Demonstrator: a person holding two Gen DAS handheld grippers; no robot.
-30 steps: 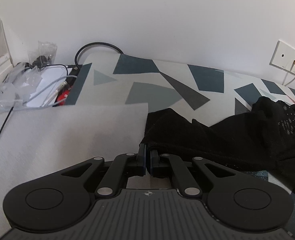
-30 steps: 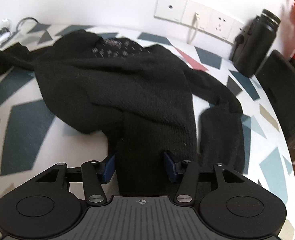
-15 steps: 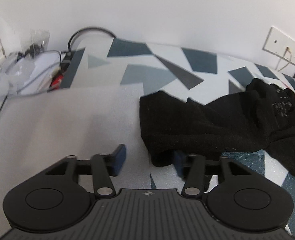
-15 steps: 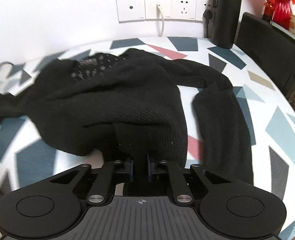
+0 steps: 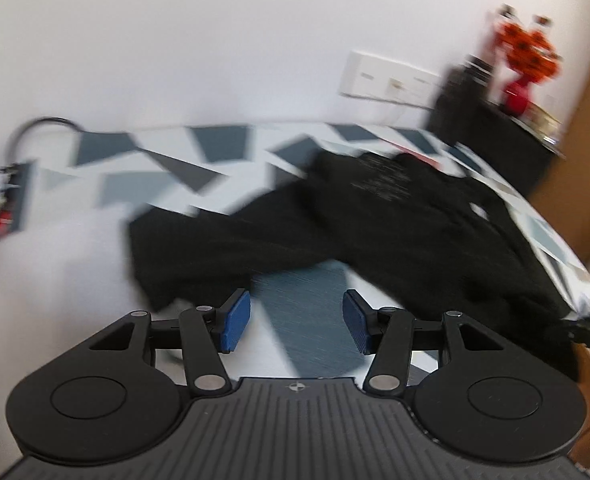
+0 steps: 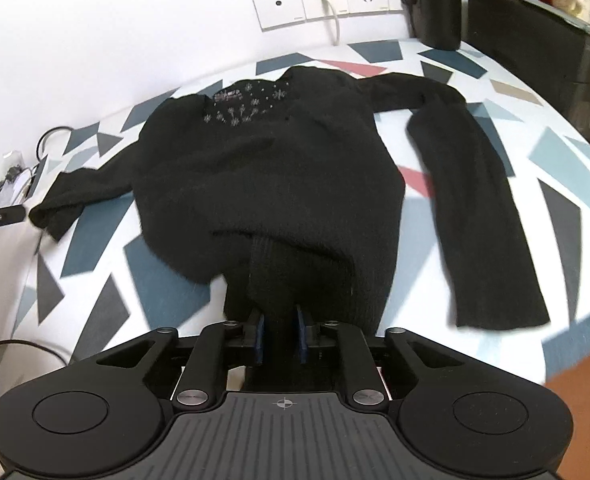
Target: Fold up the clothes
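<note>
Black sweater (image 6: 279, 176) lay spread on the patterned table (image 6: 567, 168), collar toward the wall, hem toward the person, so its long axis ran straight away from the right gripper (image 6: 279, 338). That one was clamped narrow on the ribbed hem, dead center, w/ knit bunched up between the blue pads. Left gripper (image 5: 296, 322) was spread wide and empty over bare tabletop; nearest cloth was the left sleeve (image 5: 199, 248), just ahead and a bit to its left. Left view was blurry tho, so details are rough. Right arm's obviously closer to the body of the garment. Right sleeve (image 6: 483, 224) ran down near the table's right edge, not much spare room there imo. More open surface on the left, up to the cables (image 6: 19, 172).
</note>
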